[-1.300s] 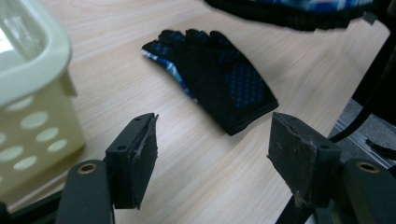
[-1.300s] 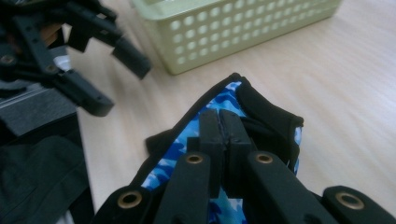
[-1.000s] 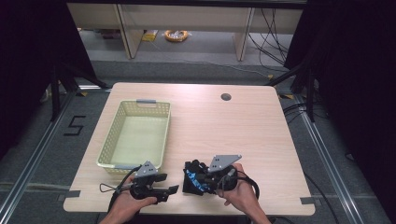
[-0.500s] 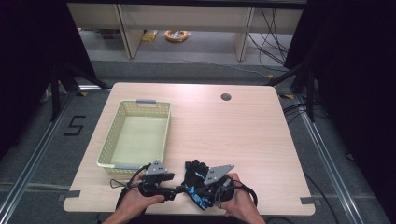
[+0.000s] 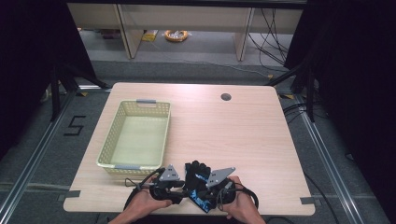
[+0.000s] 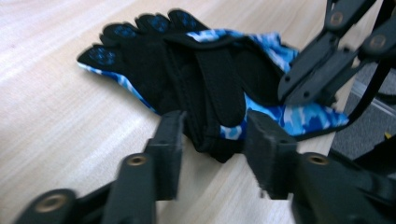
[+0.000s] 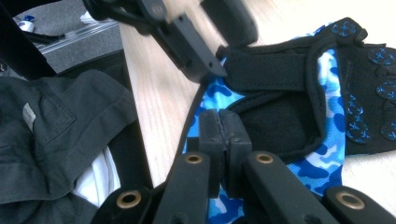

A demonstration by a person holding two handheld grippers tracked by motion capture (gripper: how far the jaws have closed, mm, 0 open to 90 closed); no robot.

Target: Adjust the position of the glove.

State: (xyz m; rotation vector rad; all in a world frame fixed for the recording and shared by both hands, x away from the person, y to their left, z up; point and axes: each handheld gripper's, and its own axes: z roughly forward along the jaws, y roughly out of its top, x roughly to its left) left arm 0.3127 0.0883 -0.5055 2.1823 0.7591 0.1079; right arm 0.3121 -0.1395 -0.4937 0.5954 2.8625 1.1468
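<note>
At the tabletop's (image 5: 261,140) near edge, two claws work one glove.
Right claw (image 7: 225,135) pinches the blue camouflage fabric glove's (image 6: 196,79) cuff, anchoring it; left claw (image 6: 212,140), half open, has just been closing around its black strap.

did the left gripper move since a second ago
Yes. In the high view the left gripper has shifted right, away from the basket corner toward the glove, its jaws closing around the glove's edge.
</note>
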